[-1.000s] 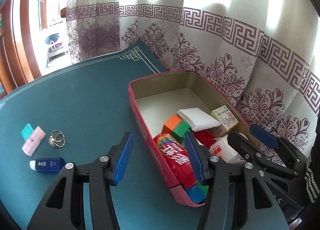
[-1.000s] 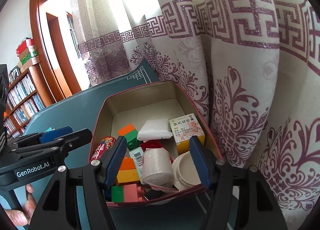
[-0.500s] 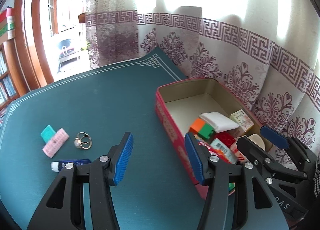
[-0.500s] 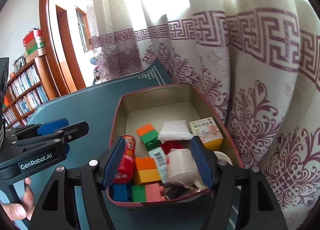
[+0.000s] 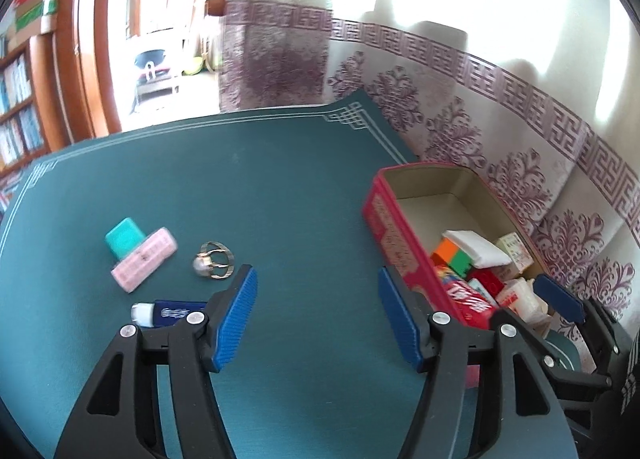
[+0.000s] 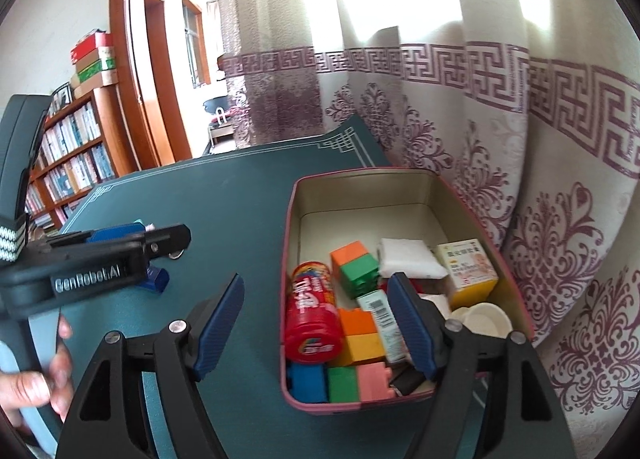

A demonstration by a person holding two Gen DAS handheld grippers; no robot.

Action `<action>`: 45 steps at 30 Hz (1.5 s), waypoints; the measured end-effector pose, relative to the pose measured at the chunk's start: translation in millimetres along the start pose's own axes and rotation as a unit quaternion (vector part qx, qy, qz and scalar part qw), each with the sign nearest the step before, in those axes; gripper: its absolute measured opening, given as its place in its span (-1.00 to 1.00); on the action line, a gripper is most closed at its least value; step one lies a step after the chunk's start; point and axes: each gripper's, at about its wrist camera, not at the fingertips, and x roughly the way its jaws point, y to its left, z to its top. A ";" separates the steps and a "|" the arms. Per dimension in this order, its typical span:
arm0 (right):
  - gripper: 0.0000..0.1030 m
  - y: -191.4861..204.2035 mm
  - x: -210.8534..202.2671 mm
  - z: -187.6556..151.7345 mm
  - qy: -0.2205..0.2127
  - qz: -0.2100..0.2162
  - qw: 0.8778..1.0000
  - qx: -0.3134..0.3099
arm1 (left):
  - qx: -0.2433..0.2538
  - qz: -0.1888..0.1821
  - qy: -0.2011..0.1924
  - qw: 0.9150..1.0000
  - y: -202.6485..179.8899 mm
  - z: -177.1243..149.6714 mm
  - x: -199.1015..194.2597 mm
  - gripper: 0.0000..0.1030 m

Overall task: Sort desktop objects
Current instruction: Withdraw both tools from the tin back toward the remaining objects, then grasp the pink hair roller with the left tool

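Note:
My left gripper (image 5: 314, 291) hangs over bare green mat, jaws opening, nothing between them. To its left lie a blue tube (image 5: 172, 313), a pearl ring (image 5: 214, 265), a pink ridged bar (image 5: 144, 259) and a teal block (image 5: 125, 237). The red tin (image 5: 384, 215) stands to its right. My right gripper (image 6: 316, 291) hovers over the tin's (image 6: 289, 243) near left corner, jaws opening and holding nothing. Inside the tin are a red can (image 6: 310, 311), several coloured bricks (image 6: 354, 265), a white pad (image 6: 408, 259), a yellow medicine box (image 6: 466, 271) and a white cup (image 6: 486, 319).
A patterned curtain (image 6: 520, 139) hangs right behind the tin. The green mat (image 5: 260, 179) stretches to the far table edge. A bookshelf (image 6: 68, 163) and a doorway lie beyond. A person's hand (image 6: 36, 383) grips the left tool's handle.
The left gripper has swung left, off the tin and over bare mat near the small items, and its jaws have widened. The right gripper has shifted left and back from the tin, jaws wider too.

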 end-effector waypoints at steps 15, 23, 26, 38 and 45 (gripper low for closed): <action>0.52 36.0 11.6 -6.6 0.021 0.031 0.999 -0.034 | -0.102 0.069 0.002 0.992 121.9 -1.6 -8.1 0.29; 0.53 50.1 16.1 -8.3 0.030 0.050 0.997 -0.048 | -0.084 0.087 0.032 0.992 135.5 -1.1 19.5 0.29; 0.54 55.1 18.6 -8.5 0.036 0.058 0.996 -0.050 | -0.070 0.089 0.047 0.992 135.2 -1.9 33.8 0.29; 0.54 84.1 31.2 -10.5 0.056 0.092 0.991 -0.075 | -0.043 0.097 0.070 0.992 135.8 4.0 70.4 0.29; 0.54 97.3 43.0 -12.4 0.074 0.107 0.988 -0.083 | -0.035 0.094 0.067 0.993 135.4 -4.5 77.4 0.28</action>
